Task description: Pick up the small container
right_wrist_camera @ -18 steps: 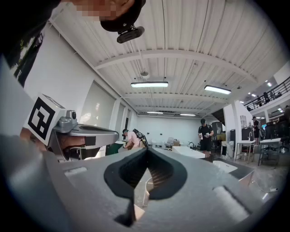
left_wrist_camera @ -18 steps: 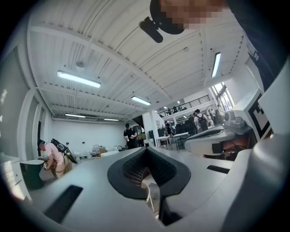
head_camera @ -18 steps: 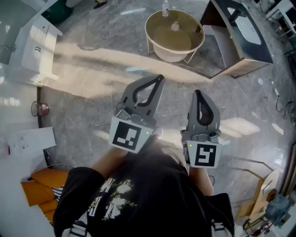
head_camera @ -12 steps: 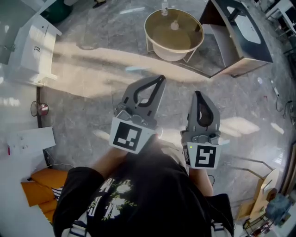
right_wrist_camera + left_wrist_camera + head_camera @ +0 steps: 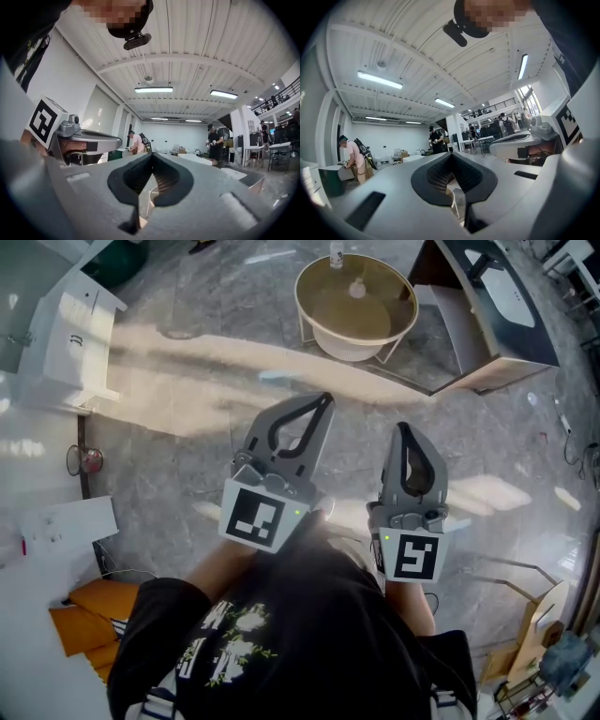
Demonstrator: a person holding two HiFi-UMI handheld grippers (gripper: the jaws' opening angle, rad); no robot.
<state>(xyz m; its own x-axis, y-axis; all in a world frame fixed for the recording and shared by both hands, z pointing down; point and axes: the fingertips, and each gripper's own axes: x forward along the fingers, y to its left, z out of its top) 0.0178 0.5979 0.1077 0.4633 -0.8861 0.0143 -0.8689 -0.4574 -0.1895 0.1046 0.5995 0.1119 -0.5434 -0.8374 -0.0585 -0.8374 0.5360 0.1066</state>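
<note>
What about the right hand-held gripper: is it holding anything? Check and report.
No, the right hand-held gripper has its jaws closed tip to tip with nothing gripped between them.

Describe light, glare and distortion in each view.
Head view: sharp, a sunlit band washes out the floor. Left gripper view: fisheye bend, black corners, ceiling lamp blown out. Right gripper view: same bend, lamp glaring.

1. The grey veined stone floor (image 5: 178,427): polished, glossy, throws back light.
2. Shells of left gripper (image 5: 324,401) and right gripper (image 5: 401,428): smooth matt grey plastic.
3. Their inner pads (image 5: 438,176): black, ribbed.
4. The round tan table with white rim (image 5: 380,322): smooth, matt top.
5. Person's black printed T-shirt (image 5: 300,634): soft matt cloth.
</note>
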